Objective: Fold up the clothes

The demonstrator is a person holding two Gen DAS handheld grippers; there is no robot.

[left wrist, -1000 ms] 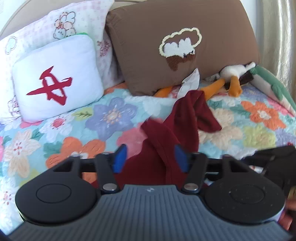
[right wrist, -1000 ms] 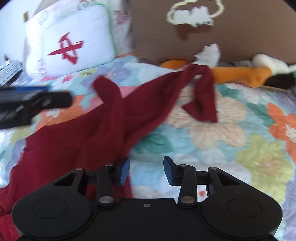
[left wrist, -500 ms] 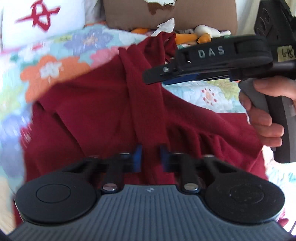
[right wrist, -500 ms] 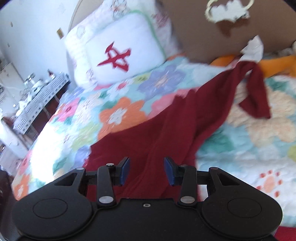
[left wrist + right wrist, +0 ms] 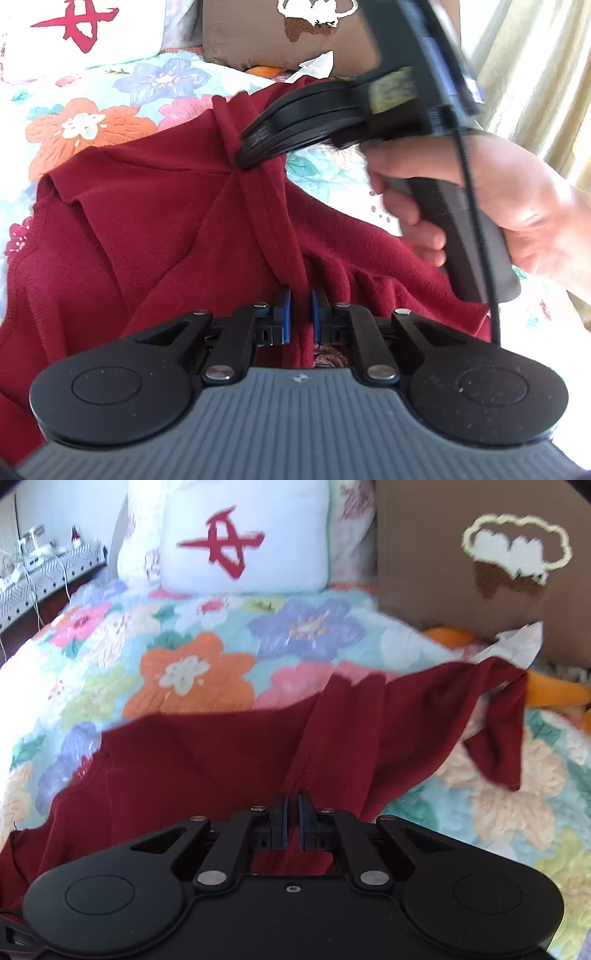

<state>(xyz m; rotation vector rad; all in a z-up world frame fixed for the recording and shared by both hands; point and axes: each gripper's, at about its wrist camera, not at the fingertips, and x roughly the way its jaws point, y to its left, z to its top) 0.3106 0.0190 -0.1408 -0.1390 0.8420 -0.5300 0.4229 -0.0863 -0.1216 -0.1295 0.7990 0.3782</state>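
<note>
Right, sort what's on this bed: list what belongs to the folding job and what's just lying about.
Part of the job:
- dark red garment
- left gripper, jaws shut on it
- right gripper, jaws shut on it

Just lying about:
- white pillow with red mark
- brown pillow
- orange plush toy
- floral quilt

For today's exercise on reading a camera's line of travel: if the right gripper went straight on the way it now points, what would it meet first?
The right gripper is already shut on the dark red garment, so more of that cloth comes first. Beyond it probably lies the floral bedspread, then the white cushion, though depth is unclear.
</note>
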